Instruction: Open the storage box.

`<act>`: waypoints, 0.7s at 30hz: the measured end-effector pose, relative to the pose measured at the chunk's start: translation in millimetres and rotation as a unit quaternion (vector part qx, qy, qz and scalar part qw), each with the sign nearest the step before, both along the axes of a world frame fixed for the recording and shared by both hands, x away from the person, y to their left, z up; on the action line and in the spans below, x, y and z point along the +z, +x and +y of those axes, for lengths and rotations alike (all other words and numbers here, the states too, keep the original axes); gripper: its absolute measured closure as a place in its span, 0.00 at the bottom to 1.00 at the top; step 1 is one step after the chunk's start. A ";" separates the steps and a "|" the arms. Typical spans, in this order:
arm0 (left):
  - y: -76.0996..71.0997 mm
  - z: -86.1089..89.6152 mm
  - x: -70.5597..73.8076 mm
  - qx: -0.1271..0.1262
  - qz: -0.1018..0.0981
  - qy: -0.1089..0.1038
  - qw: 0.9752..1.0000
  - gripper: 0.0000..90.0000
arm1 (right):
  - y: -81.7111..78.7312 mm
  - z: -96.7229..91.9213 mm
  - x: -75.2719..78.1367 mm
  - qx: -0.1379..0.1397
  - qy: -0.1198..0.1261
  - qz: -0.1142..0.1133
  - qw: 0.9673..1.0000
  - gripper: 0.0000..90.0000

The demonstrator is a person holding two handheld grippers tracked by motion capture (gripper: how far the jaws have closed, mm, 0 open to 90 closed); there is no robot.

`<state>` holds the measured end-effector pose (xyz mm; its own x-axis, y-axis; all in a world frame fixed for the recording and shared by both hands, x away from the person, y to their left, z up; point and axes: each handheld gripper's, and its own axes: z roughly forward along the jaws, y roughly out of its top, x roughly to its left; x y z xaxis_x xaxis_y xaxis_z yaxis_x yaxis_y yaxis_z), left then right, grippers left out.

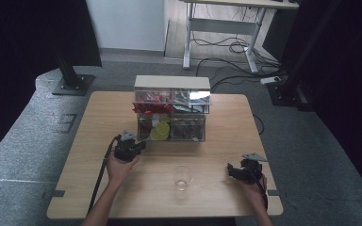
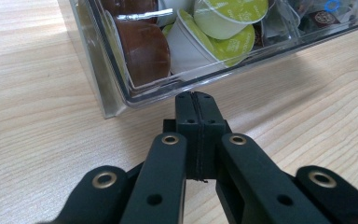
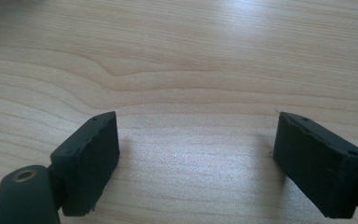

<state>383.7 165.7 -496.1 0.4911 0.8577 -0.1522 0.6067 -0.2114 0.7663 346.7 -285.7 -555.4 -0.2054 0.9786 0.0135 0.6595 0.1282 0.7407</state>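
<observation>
A clear drawer organizer stands at the back middle of the wooden table. Its lower left drawer holds coffee capsules: green-lidded ones and a brown one. My left gripper is shut, nothing visible between its jaws, its tips right at that drawer's clear front wall. In the high view the left gripper sits just left of the drawer's front. My right gripper is open wide over bare wood, and the high view has the right gripper near the table's front right.
An empty clear glass stands upright near the front edge, between the two hands. The other drawers hold red and dark packets. Behind the table are a black stand base, a desk frame and floor cables.
</observation>
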 end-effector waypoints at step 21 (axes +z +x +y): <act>-4.1 -5.1 2.2 -0.009 0.001 0.005 1.000 1.00 | 0.0 0.0 0.0 0.000 0.000 0.000 1.000 0.16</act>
